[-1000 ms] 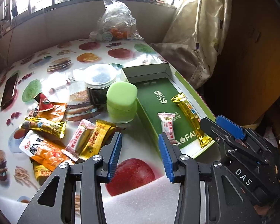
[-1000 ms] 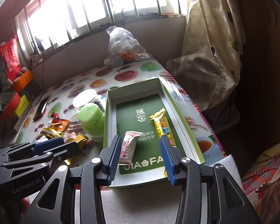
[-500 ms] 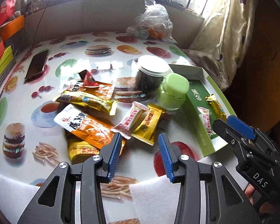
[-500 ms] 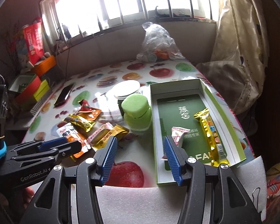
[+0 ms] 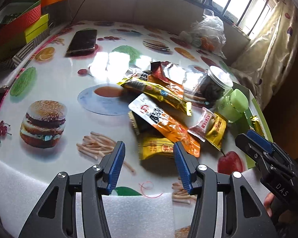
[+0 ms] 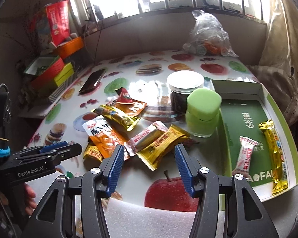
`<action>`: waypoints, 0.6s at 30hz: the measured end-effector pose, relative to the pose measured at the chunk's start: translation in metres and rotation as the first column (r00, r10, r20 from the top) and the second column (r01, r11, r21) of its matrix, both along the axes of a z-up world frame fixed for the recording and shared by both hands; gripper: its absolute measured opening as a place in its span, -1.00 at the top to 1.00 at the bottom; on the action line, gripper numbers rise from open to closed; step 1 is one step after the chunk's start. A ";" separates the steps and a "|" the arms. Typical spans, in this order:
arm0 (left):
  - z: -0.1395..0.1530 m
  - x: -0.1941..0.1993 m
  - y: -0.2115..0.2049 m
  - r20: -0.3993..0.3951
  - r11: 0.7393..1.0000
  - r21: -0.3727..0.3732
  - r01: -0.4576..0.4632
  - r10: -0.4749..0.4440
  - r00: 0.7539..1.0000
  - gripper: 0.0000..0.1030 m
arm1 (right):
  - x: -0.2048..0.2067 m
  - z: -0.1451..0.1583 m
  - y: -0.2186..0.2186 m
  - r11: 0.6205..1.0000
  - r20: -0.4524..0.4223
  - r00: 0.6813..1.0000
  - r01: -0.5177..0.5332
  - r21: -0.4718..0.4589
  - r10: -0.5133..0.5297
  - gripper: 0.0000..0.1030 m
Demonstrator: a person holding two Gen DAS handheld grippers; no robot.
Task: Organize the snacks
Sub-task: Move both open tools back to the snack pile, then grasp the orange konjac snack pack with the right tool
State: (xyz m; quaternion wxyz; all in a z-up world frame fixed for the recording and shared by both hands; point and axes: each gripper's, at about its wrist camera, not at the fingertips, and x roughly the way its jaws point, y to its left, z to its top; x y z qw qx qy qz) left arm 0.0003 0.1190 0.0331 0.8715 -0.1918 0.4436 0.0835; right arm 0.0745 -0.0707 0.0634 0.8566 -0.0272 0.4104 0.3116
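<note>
Both empty and spread wide: left hand-held gripper [image 5: 149,154] poised just short of the snack pile [image 5: 164,115], lining up a pick. Right hand-held gripper [image 6: 148,158] facing the yellow packet [image 6: 161,145], box [image 6: 276,107] off to its right for drop-offs.

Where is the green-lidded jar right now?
In the right wrist view the green-lidded jar stands right of centre on the table, just left of the green box and in front of the dark jar with the white lid.
</note>
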 end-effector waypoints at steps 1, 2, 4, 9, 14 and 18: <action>-0.001 -0.002 0.003 -0.002 1.000 0.000 -0.008 0.008 1.000 0.00 | 0.001 -0.003 0.006 1.000 -0.006 1.000 -0.012 -0.004 0.012 -0.02; -0.002 -0.003 0.006 -0.002 1.000 0.000 -0.013 0.013 1.000 0.00 | 0.002 -0.005 0.012 1.000 -0.012 1.000 -0.024 -0.005 0.024 -0.02; -0.004 -0.006 0.012 -0.003 1.000 -0.010 -0.018 0.018 1.000 0.00 | 0.004 -0.010 0.024 0.999 -0.026 0.998 -0.051 -0.003 0.051 -0.02; -0.010 -0.011 0.026 -0.015 0.999 -0.020 -0.044 0.043 0.999 0.00 | 0.006 -0.020 0.056 0.990 -0.042 0.989 -0.142 -0.015 0.141 -0.03; -0.014 -0.015 0.035 -0.022 0.998 -0.031 -0.060 0.059 0.998 0.00 | 0.010 -0.031 0.086 0.979 -0.063 0.979 -0.197 -0.044 0.195 -0.04; -0.016 -0.016 0.041 -0.027 0.997 -0.036 -0.072 0.071 0.997 0.00 | 0.014 -0.039 0.104 0.972 -0.076 0.973 -0.223 -0.071 0.218 -0.06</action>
